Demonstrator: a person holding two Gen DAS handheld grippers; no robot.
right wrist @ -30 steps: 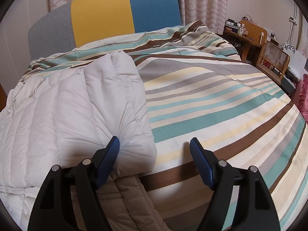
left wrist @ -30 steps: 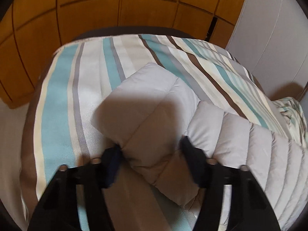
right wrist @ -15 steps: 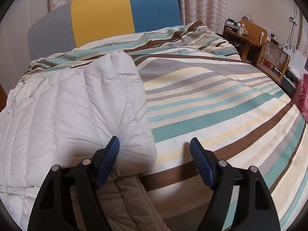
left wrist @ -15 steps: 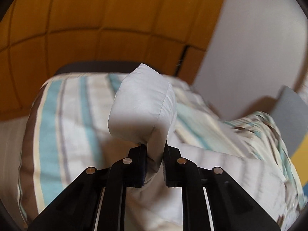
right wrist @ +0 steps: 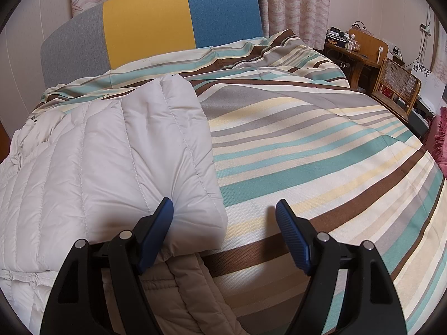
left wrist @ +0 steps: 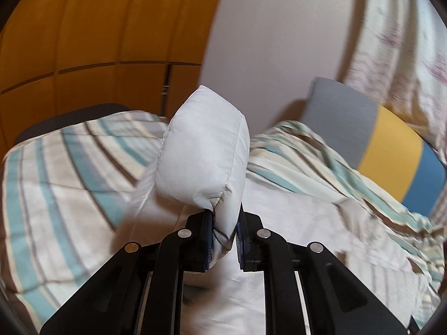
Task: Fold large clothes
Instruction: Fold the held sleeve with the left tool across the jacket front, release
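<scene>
jacket (right wrist: 117, 167) lies quilted and pale on the left of the striped bed cover (right wrist: 321, 150) — one puffy end (left wrist: 204, 150), probably a sleeve, is pinched and lifted by the left gripper (left wrist: 225, 237). right gripper (right wrist: 223, 223) stands spread, its left pad against the folded edge, clamping nothing.

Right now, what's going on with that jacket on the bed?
A person with two handheld grippers is folding a pale grey quilted down jacket on a bed with a striped duvet cover. The left gripper has its jaws shut on a puffy sleeve end, lifted off the bed. The right gripper hovers open over the jacket's near corner, gripping nothing.
</scene>
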